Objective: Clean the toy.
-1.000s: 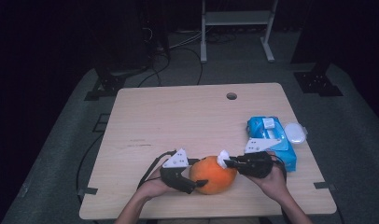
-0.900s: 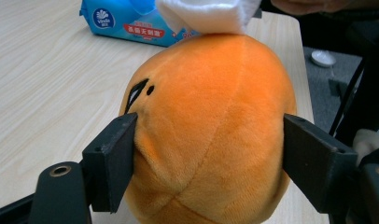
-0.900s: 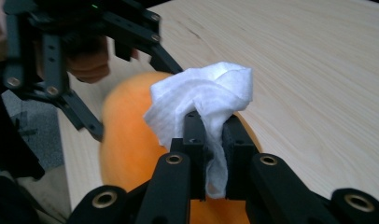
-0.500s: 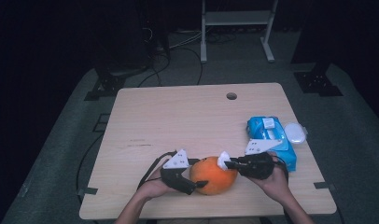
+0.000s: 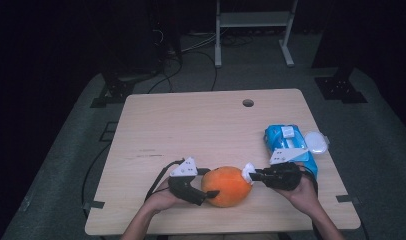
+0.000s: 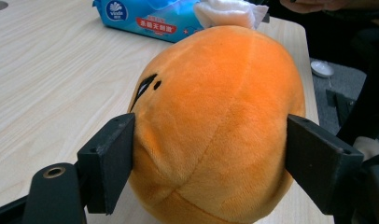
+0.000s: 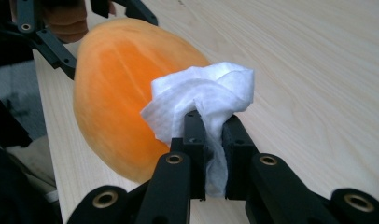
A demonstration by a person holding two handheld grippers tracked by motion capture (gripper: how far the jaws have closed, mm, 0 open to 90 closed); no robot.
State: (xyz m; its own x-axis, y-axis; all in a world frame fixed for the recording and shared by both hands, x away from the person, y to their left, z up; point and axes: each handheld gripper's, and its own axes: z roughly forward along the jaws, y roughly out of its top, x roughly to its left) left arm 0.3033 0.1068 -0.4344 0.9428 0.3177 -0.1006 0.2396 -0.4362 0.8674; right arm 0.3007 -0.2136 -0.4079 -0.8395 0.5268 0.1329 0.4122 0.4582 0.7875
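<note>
Near the front edge of the light wooden surface, seen from the high view, two forearms come in from below, each hand holding a claw turned inward toward the other. The left claw lies low and level, its jaws reaching around the near left side of an orange plush toy. The right claw points left at the toy's right end with a white wipe bunched at its tip, touching the toy. Behind the right hand lies a blue pack of wet wipes with a round white lid beside it near the right edge. A small round hole sits toward the far edge of the surface.

From the left gripper view, the toy fills the space between the two black jaws. The left jaw meets the plush at its side; the right jaw stands right at the other side, though whether it presses in cannot be told. The jaws have just been opening a little around the toy. This view adds a small black stitched mark on the toy's upper side, the printed label on the blue pack and the wipe resting on the toy's far end.

From the right gripper view, the two jaws stand nearly together, pinching a folded tail of the wipe between them, with the crumpled rest pressed against the toy's orange side. Beyond the toy, the left claw's black linkage and the fingers of the left hand show at the upper left.
</note>
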